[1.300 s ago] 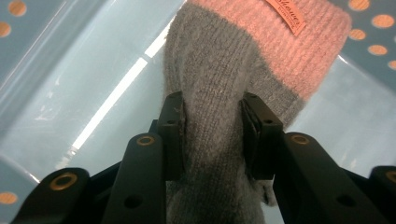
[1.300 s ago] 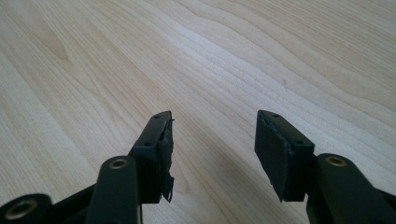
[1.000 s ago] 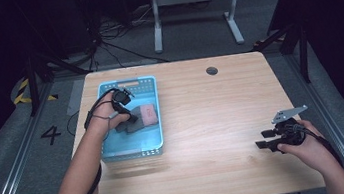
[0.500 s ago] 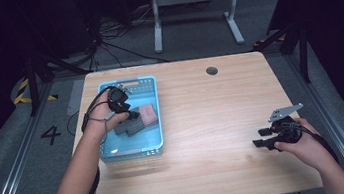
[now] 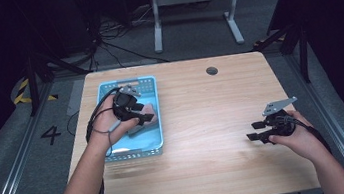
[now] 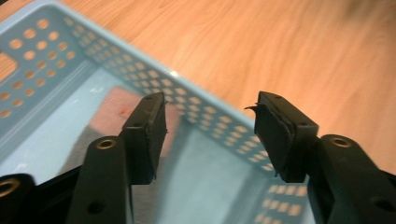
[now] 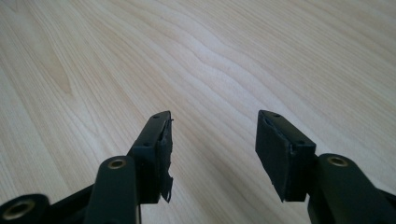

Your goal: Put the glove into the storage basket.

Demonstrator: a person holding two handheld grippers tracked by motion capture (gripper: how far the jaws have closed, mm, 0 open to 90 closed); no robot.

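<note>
Near the table's (image 5: 198, 123) left edge sits one blue basket (image 5: 136, 149) holding one pink-and-grey sponge (image 5: 145, 116). Over it the left gripper (image 6: 210, 126) hangs, jaws just opened, apart with nothing between them. By the right edge, the right gripper (image 7: 212, 140) is spread, empty.

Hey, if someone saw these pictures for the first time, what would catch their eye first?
Probably the light blue basket on the wooden table's left side, with a pinkish block lying inside. The left gripper hangs open over it, nothing between its fingers. The right gripper waits open near the table's right edge.
</note>
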